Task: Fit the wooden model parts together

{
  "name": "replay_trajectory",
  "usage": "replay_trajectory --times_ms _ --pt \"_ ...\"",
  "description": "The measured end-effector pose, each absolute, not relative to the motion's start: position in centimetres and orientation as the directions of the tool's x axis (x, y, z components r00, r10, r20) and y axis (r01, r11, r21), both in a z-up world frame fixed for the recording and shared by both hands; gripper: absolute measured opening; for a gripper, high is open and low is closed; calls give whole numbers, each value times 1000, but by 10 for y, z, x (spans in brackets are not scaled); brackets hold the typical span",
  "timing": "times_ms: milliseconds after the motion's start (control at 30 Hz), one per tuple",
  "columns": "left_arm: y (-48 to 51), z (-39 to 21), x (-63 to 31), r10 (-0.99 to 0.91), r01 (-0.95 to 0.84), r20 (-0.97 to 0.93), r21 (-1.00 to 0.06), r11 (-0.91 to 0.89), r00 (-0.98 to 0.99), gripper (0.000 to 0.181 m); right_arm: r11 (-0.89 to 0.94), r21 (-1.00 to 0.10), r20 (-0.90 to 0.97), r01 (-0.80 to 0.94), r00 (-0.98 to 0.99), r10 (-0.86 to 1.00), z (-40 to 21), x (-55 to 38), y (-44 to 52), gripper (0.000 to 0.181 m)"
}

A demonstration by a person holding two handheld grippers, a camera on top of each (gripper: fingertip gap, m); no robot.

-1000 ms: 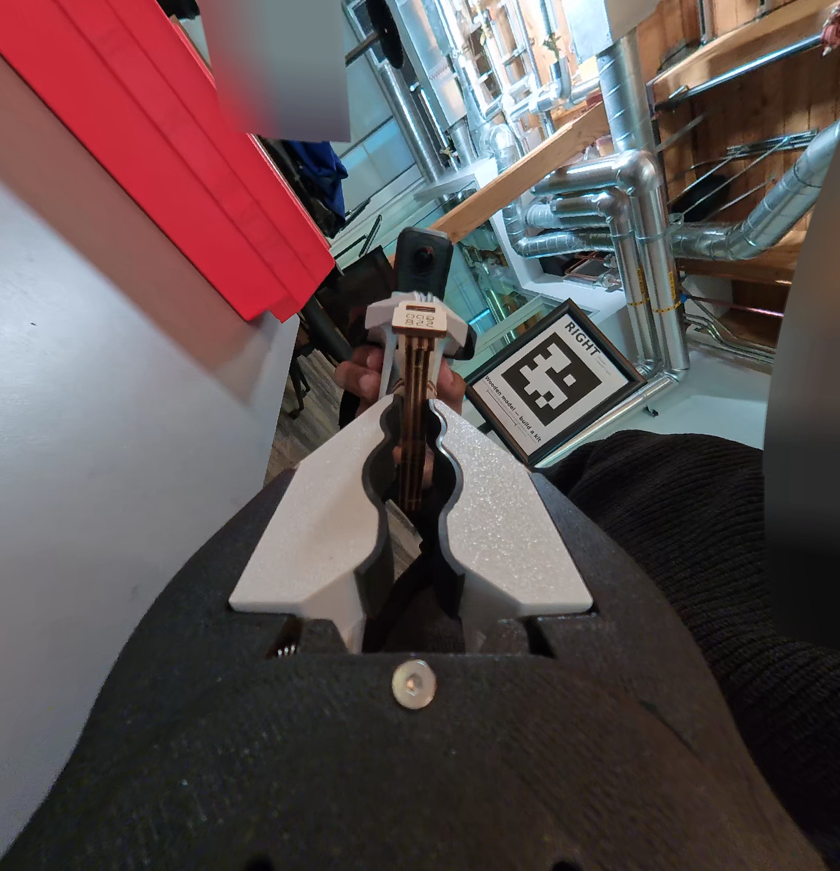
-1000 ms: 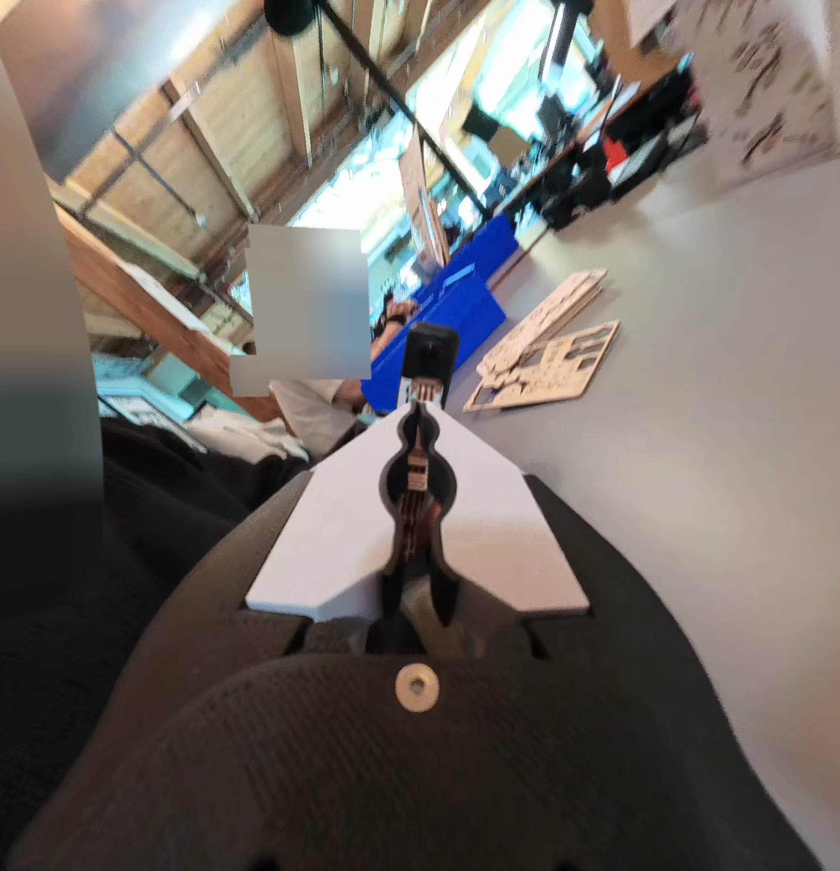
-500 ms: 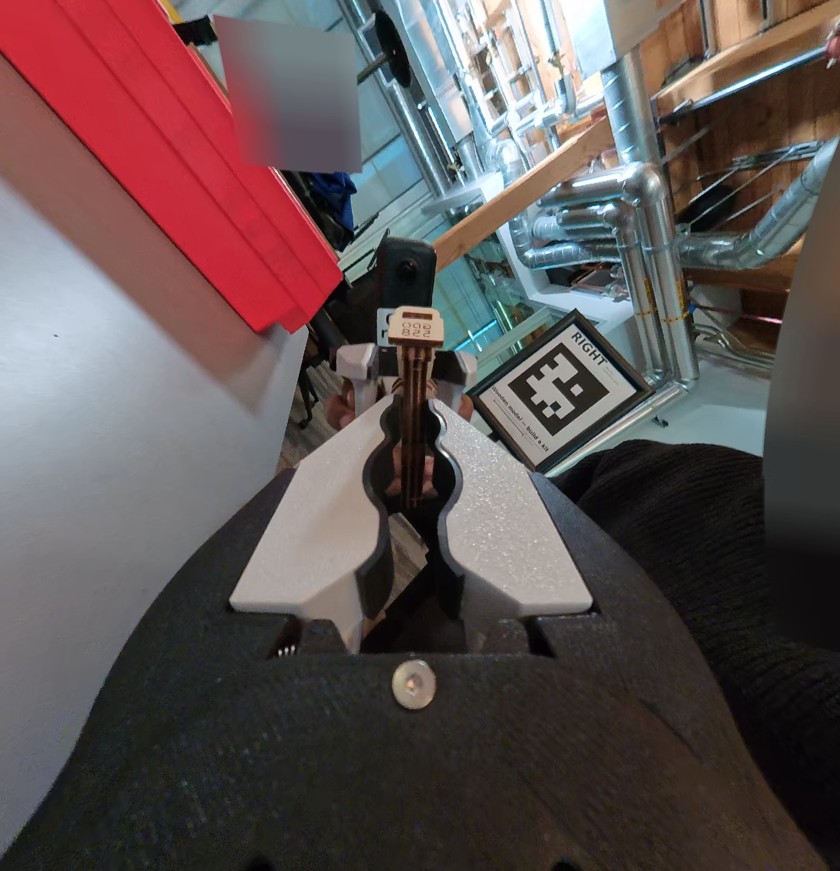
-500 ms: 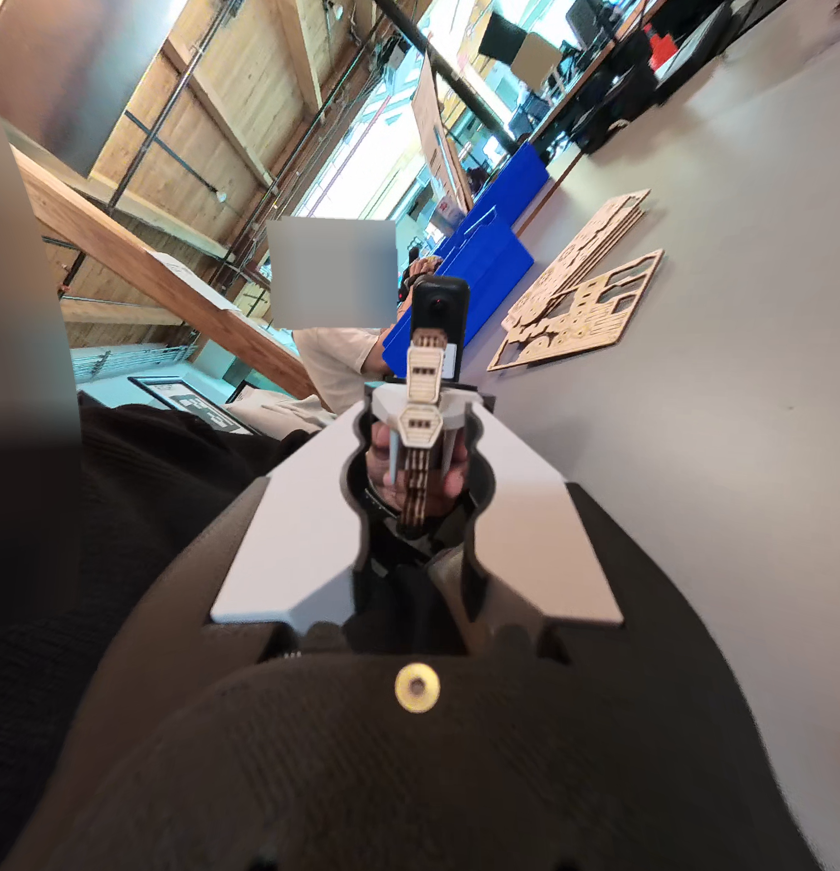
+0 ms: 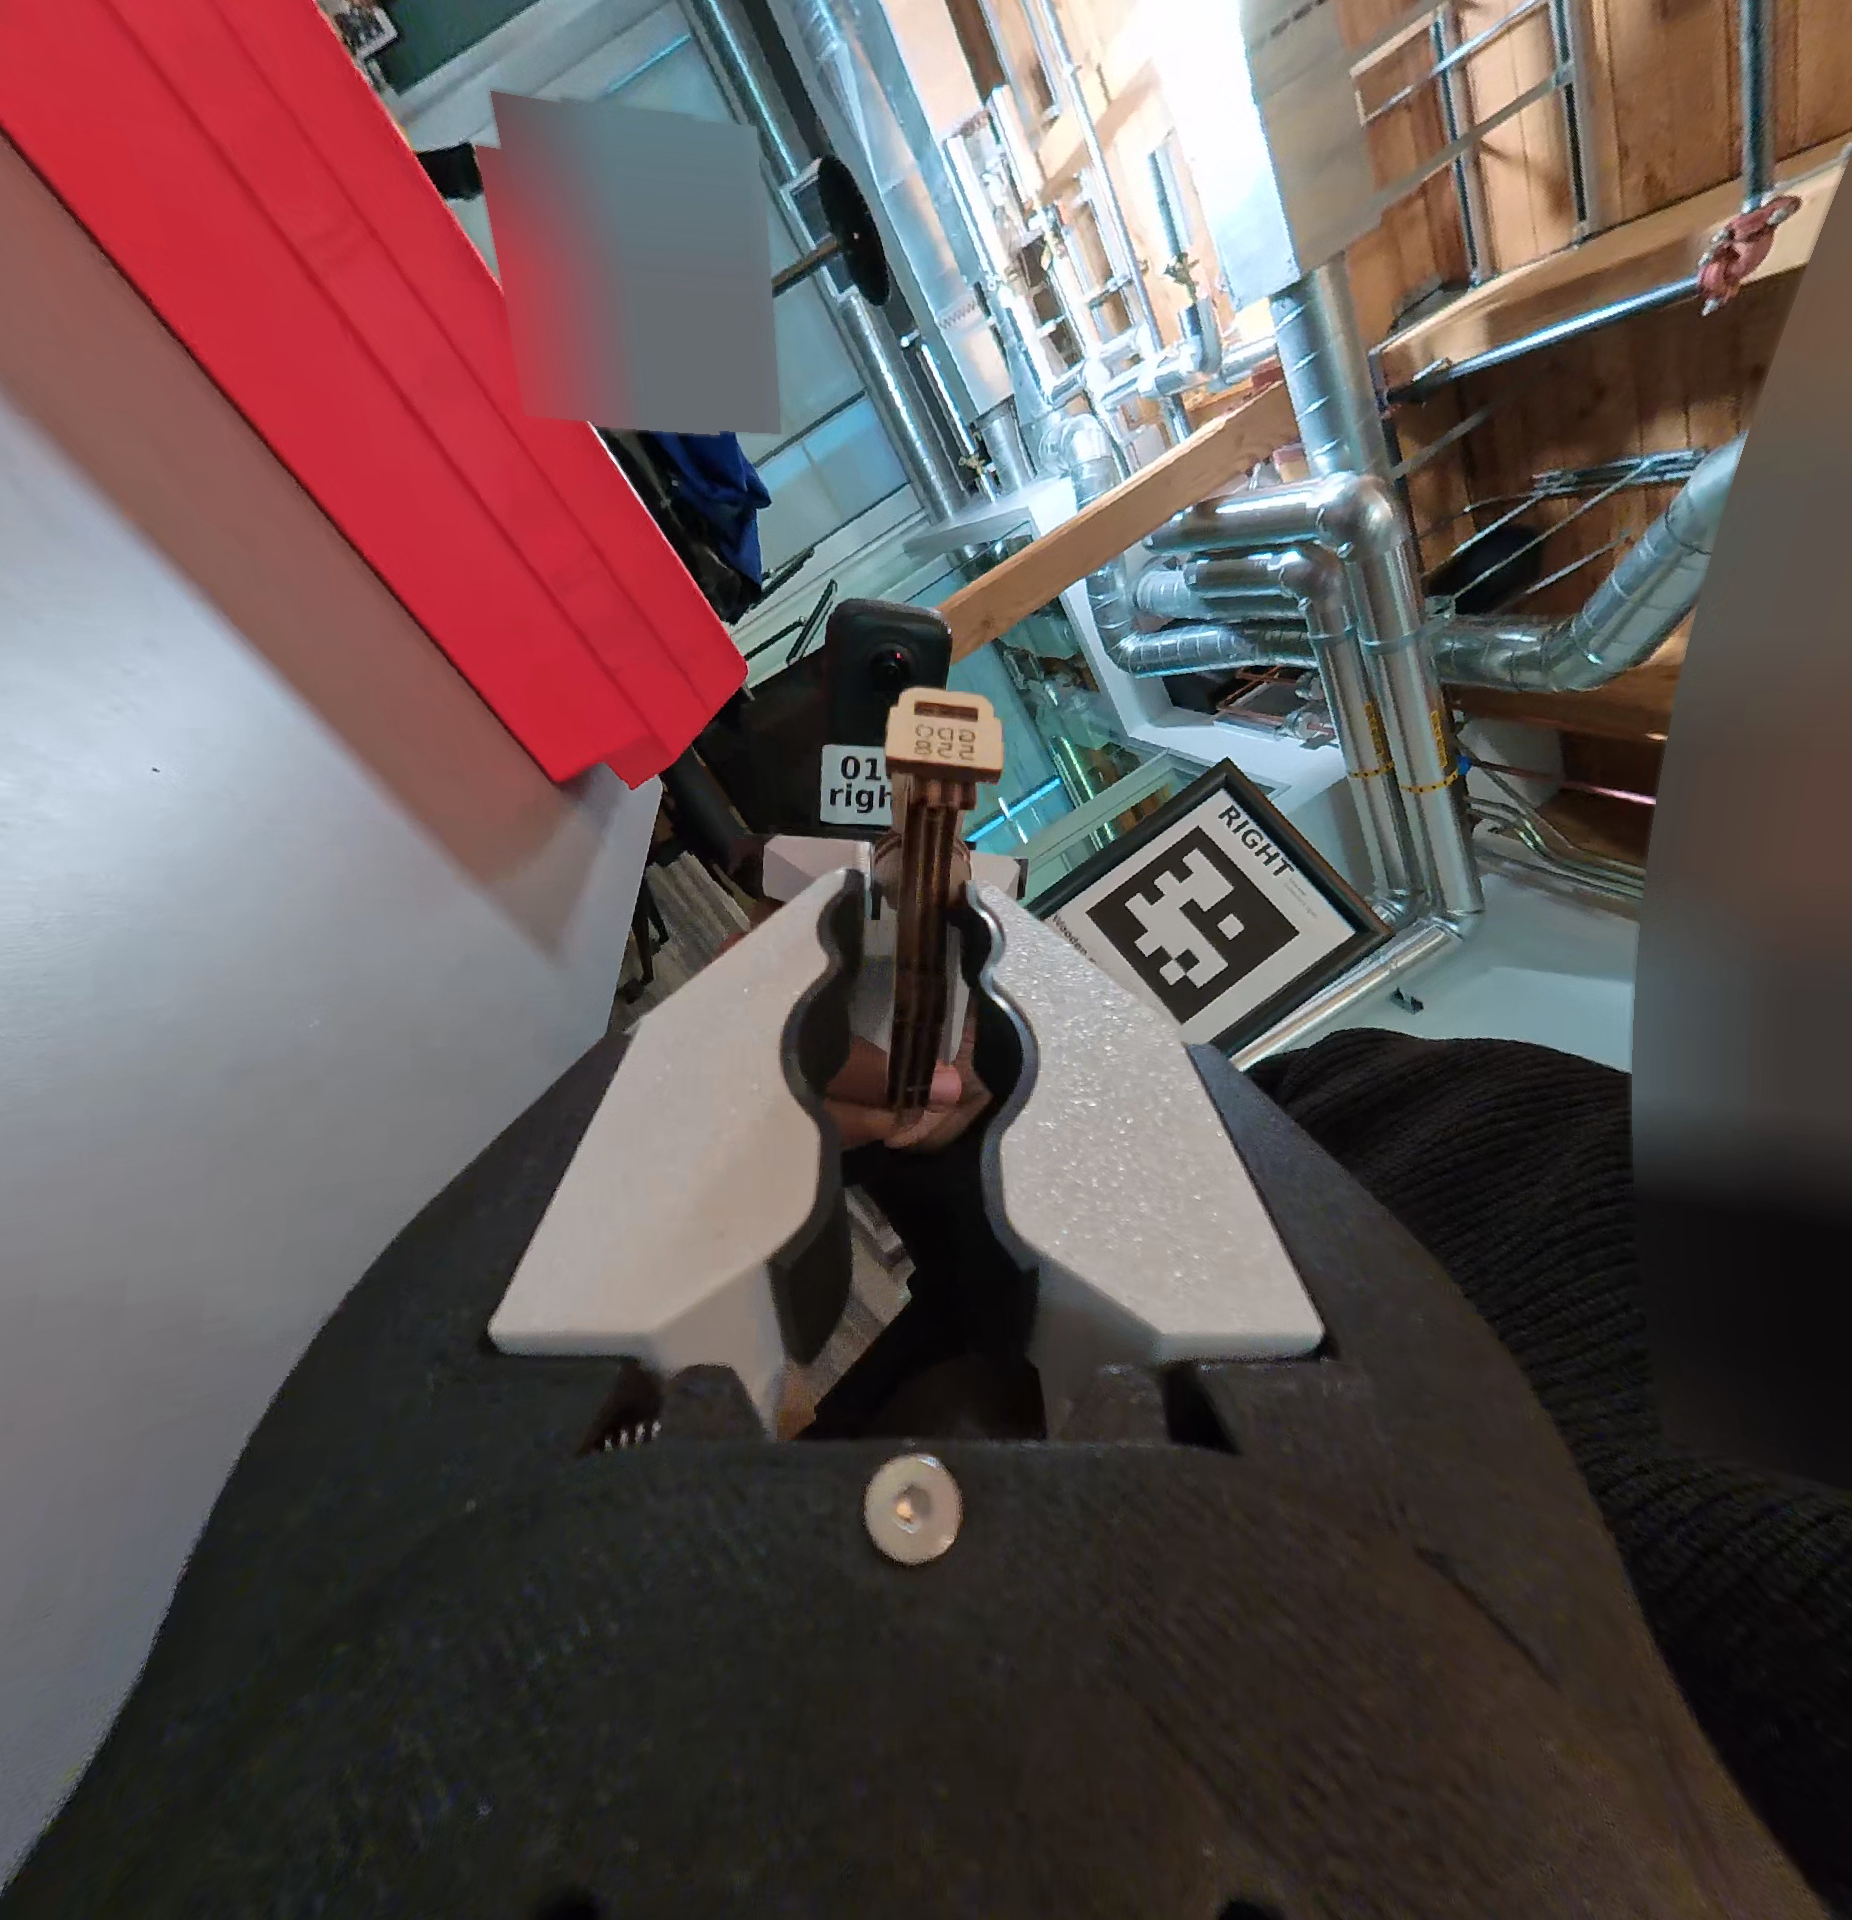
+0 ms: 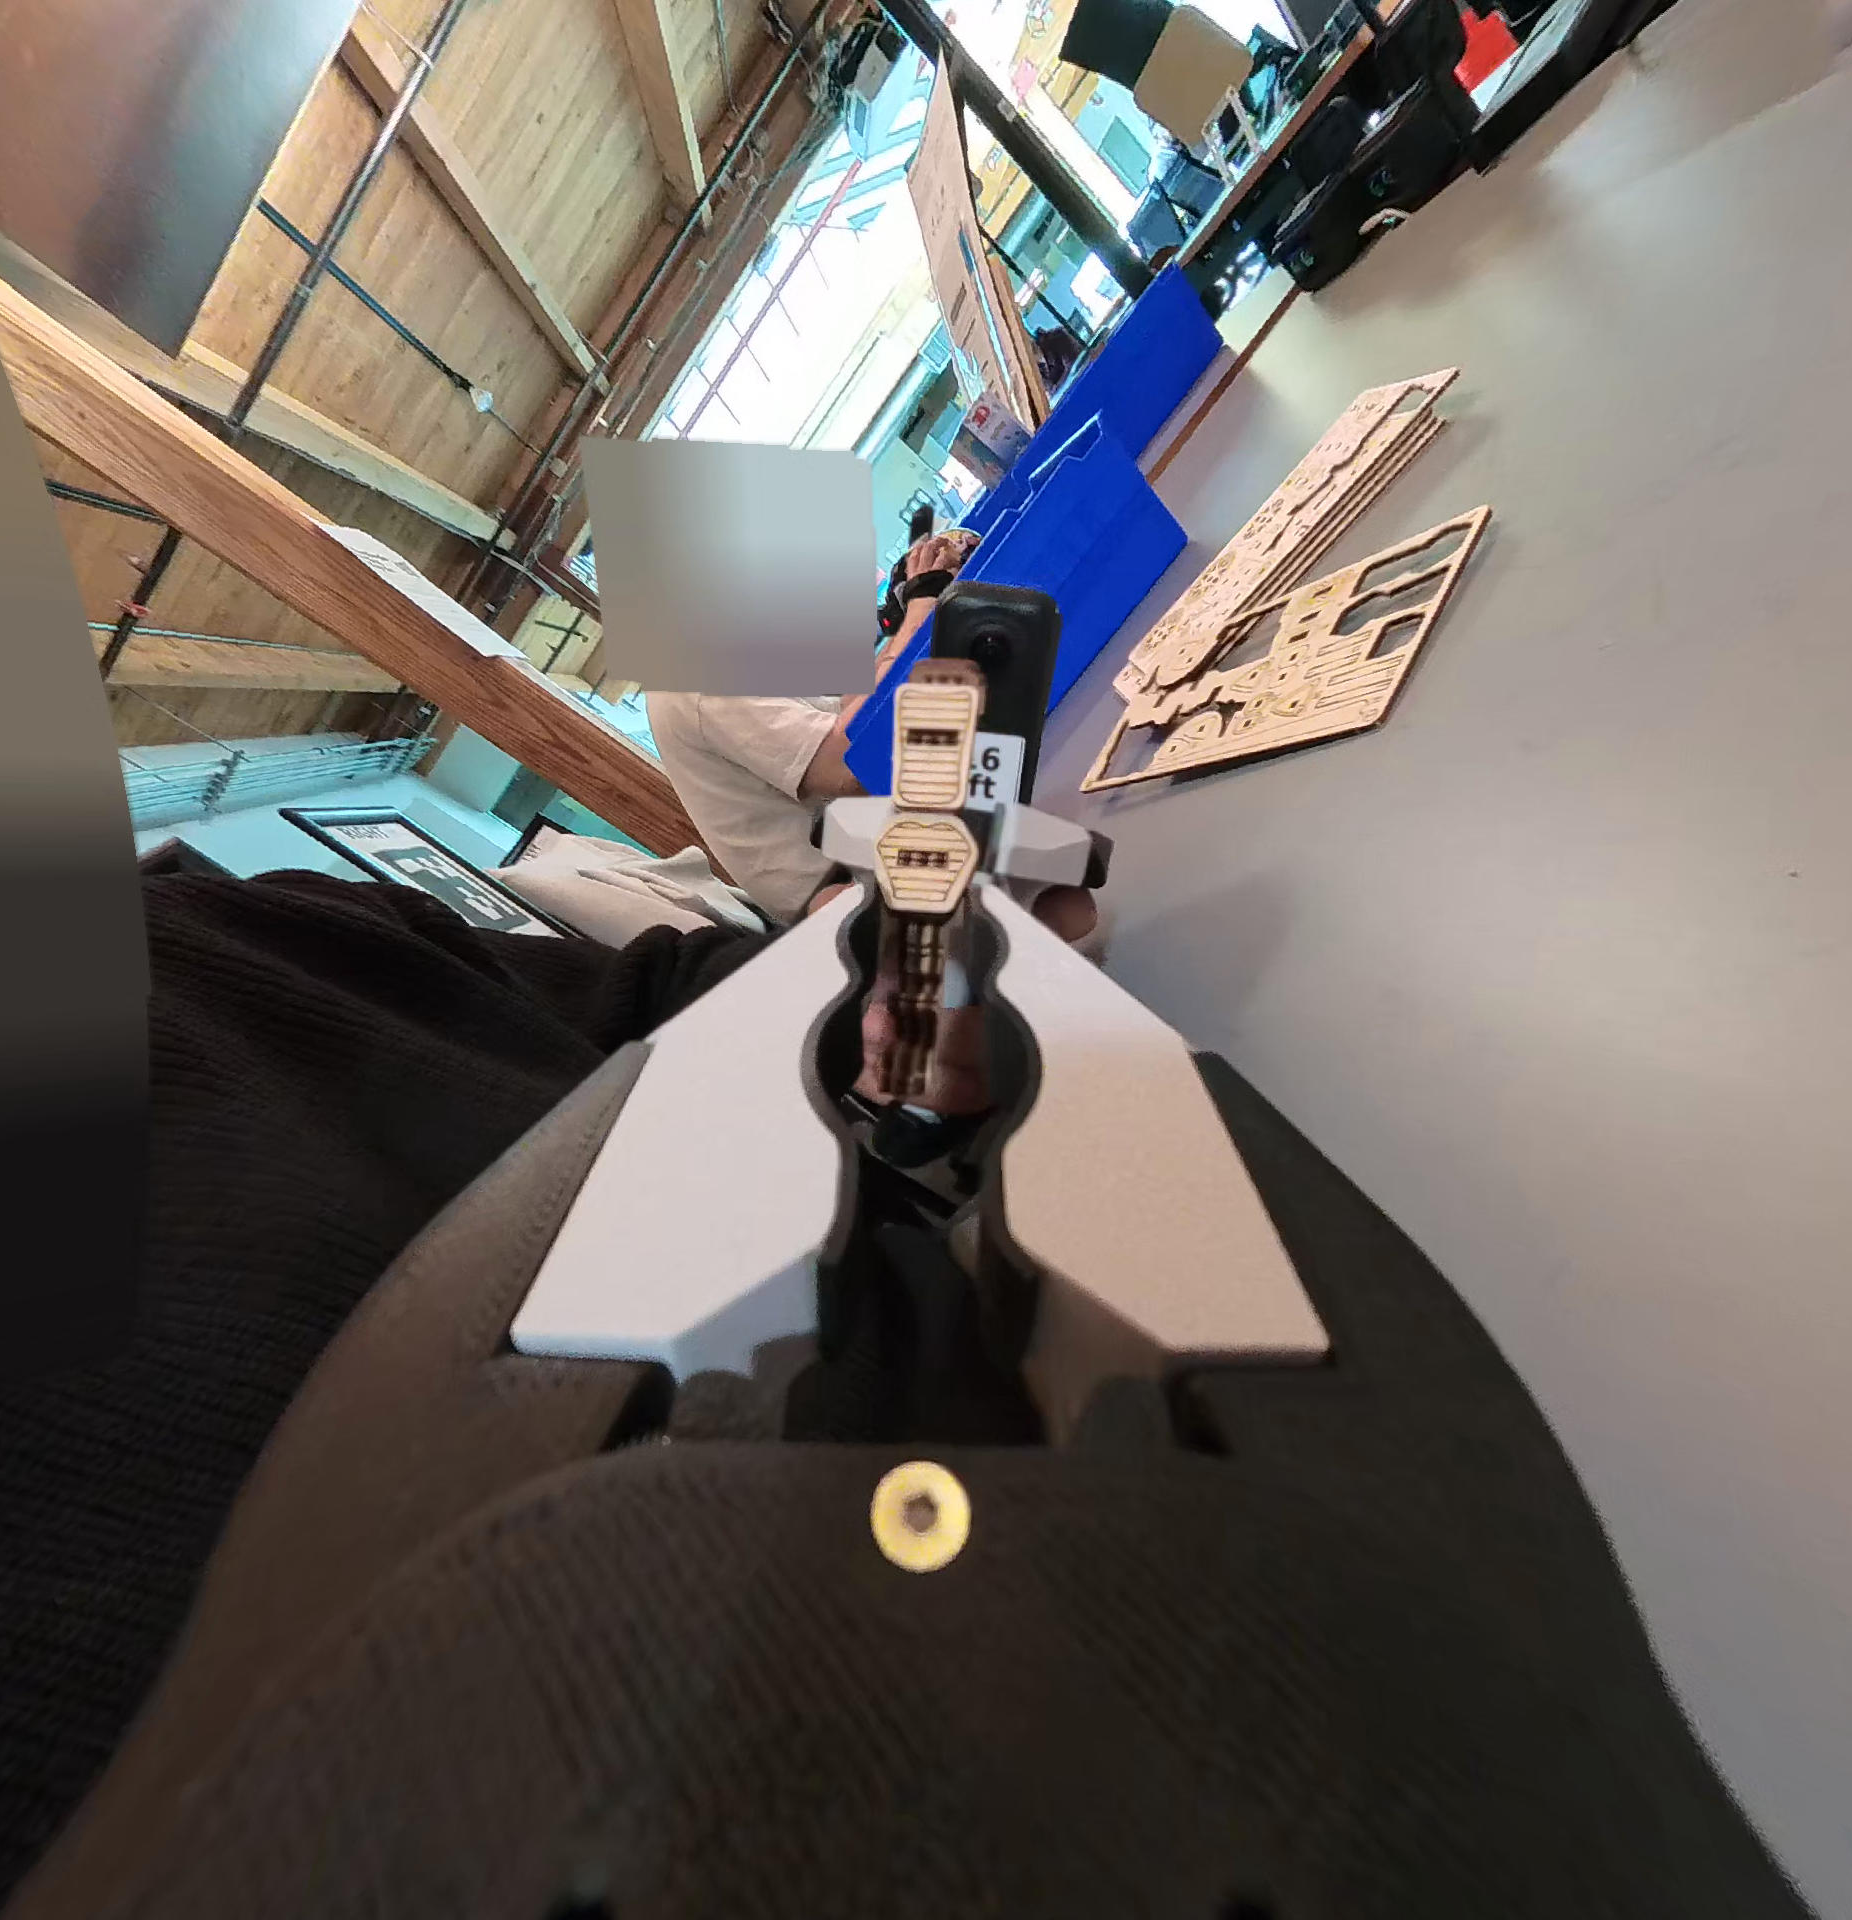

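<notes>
A slim wooden model part (image 5: 927, 977), made of stacked thin layers with a flat engraved head, stands upright between the two grippers, which face each other in the air. My left gripper (image 5: 917, 909) is shut on it. In the right wrist view the part (image 6: 922, 857) shows two ribbed heads, one above the other. My right gripper (image 6: 924, 909) is closed in on its lower stem, with a thin gap on one side. A hand shows behind the part in both views. How the layers join is hidden between the fingers.
The grey table (image 5: 174, 1039) runs along one side, with a red bin (image 5: 382, 364) on it. A framed marker board (image 5: 1213, 914) stands behind. Several cut-out wooden sheets (image 6: 1317, 644) lie on the table (image 6: 1524, 1039) next to blue bins (image 6: 1067, 540). A black sleeve (image 5: 1524, 1247) is close by.
My right gripper was shut a second ago, opened wide half a second ago, and has closed on the part again. The part now stands higher in the left view.
</notes>
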State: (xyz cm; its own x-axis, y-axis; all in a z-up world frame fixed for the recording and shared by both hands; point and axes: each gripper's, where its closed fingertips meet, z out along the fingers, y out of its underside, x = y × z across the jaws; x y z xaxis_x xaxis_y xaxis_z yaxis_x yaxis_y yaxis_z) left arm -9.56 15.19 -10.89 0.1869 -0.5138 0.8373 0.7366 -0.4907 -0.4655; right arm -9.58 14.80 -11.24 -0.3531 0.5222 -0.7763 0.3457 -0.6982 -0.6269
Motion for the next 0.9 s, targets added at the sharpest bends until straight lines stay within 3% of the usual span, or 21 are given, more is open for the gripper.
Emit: replay_trajectory --times_ms 33,400,633,900 --pt "152 -108 -98 -513 745 838 -460 -483 185 19 -706 -618 -783 346 -354 512 -112 -95 149 15" --pt "151 -104 -103 -534 748 816 -494 -444 222 7 -713 -586 -807 386 -361 467 -116 -97 142 15" --pt "152 -104 -108 -527 775 829 -454 -439 187 15 -725 -577 -811 375 -368 455 -113 -96 143 14" --pt "151 -102 -110 -539 769 811 -490 -410 229 7 -719 -576 -813 390 -363 455 -115 -97 141 15"
